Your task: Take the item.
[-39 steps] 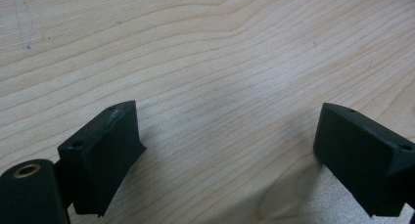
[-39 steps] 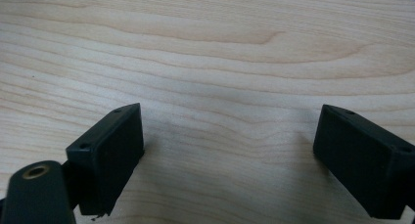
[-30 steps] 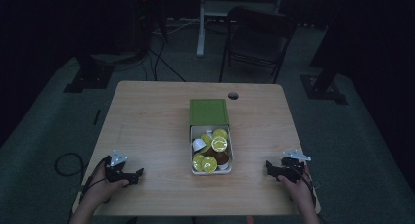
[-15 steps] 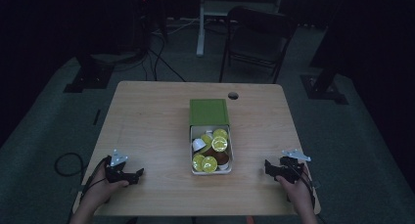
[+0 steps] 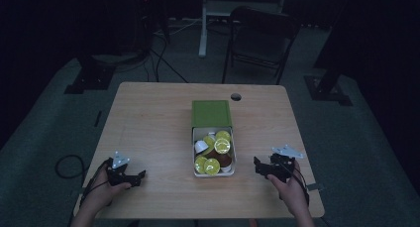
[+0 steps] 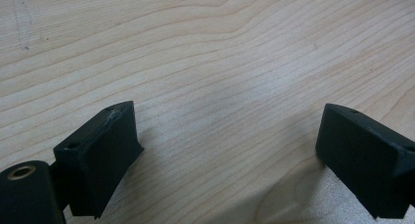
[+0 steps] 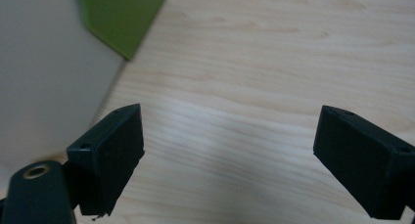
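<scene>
Our jaws stand wide apart on both sides, nothing between them but bare wood. The left gripper (image 5: 125, 176) rests near the table's seven o'clock corner; the right gripper (image 5: 270, 167) sits at about four o'clock, just beside the box (image 5: 213, 138) of capsules, whose pale side wall and green lid fill the upper left of the right gripper view.

We judge the step in hand to be the first approach to the box. To do it well, we would bring the right gripper in low from the side, jaws kept spread, and pick one capsule (image 5: 222, 145) with a clear rim rather than pushing into the cluster (the yellow-lidded ones lie crowded and overlapping). The left gripper could steady the box wall so the tray does not slide.

The box lies at the centre of the table (image 5: 148, 118), its long axis running from twelve to six o'clock. The green lid (image 5: 211, 113) points toward twelve, the open tray toward six, facing us. The capsules lie with lids mostly upward, some tilted.
</scene>
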